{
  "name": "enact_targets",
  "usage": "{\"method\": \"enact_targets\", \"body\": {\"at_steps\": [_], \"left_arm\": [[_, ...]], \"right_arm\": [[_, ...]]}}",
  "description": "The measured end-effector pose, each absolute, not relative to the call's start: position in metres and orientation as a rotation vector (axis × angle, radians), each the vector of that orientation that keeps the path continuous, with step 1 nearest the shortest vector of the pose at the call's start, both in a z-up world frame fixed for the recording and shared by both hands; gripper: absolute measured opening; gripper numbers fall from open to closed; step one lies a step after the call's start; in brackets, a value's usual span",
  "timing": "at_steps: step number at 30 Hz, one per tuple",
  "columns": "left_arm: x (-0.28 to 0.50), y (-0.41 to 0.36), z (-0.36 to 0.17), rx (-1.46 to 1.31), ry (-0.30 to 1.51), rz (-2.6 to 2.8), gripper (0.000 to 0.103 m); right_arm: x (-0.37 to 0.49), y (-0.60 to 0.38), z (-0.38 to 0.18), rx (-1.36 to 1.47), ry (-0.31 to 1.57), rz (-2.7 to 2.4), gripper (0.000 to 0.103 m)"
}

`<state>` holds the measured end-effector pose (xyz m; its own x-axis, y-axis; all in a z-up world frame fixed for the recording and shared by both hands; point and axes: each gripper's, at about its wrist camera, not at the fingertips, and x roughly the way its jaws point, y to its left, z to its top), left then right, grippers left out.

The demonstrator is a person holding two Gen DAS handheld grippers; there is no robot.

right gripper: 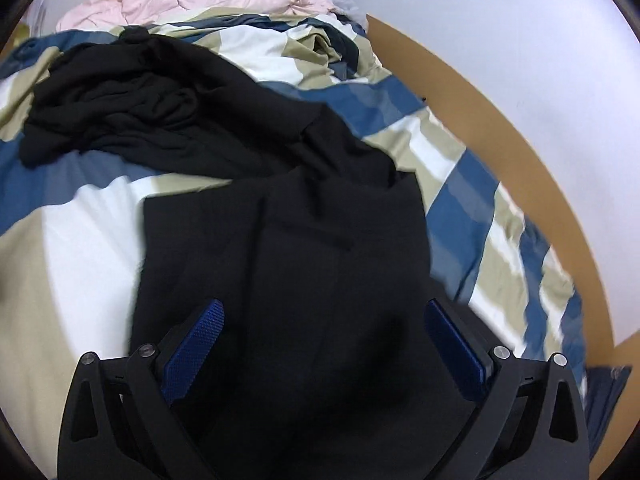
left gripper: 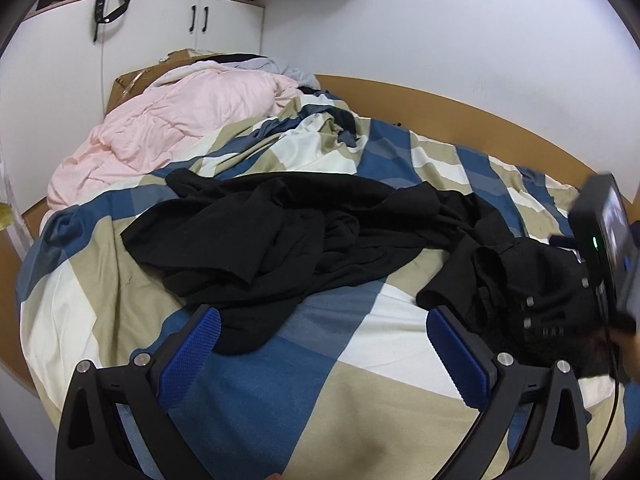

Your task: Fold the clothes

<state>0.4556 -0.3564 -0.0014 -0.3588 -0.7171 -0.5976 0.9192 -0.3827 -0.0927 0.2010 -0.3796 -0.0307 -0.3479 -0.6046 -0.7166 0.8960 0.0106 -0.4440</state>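
Black clothes (left gripper: 288, 232) lie crumpled across a bed with a blue, white and beige checked cover (left gripper: 320, 360). My left gripper (left gripper: 324, 328) is open and empty, above the cover just in front of the heap. The right gripper's body (left gripper: 600, 248) shows at the right edge, over a black garment (left gripper: 520, 280). In the right wrist view a flatter black garment (right gripper: 304, 264) lies under my open right gripper (right gripper: 324, 320), its jaws wide on either side of the cloth. The crumpled heap (right gripper: 140, 108) lies beyond it.
A pink quilt (left gripper: 168, 128) is piled at the head of the bed. A brown bed frame (left gripper: 460, 112) runs along the white wall. A white cupboard (left gripper: 168, 28) stands behind, with a cardboard box (left gripper: 132, 84) beside it.
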Motion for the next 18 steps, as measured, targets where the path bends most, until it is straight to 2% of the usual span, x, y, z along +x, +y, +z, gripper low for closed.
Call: {"method": "enact_targets", "body": {"at_steps": [3, 6, 14, 18], "left_arm": [[0.454, -0.356, 0.0, 0.582, 0.508, -1.931, 0.103], [0.451, -0.356, 0.001, 0.567, 0.496, -1.947, 0.103], [0.433, -0.357, -0.006, 0.592, 0.522, -1.949, 0.103], [0.422, -0.352, -0.007, 0.615, 0.491, -1.961, 0.103]], "right_arm": [[0.175, -0.374, -0.002, 0.384, 0.962, -1.473, 0.102], [0.145, -0.377, 0.006, 0.49, 0.938, -1.312, 0.103], [0.188, -0.406, -0.031, 0.31, 1.291, -1.109, 0.1], [0.201, -0.406, -0.039, 0.209, 1.293, -1.131, 0.099]]}}
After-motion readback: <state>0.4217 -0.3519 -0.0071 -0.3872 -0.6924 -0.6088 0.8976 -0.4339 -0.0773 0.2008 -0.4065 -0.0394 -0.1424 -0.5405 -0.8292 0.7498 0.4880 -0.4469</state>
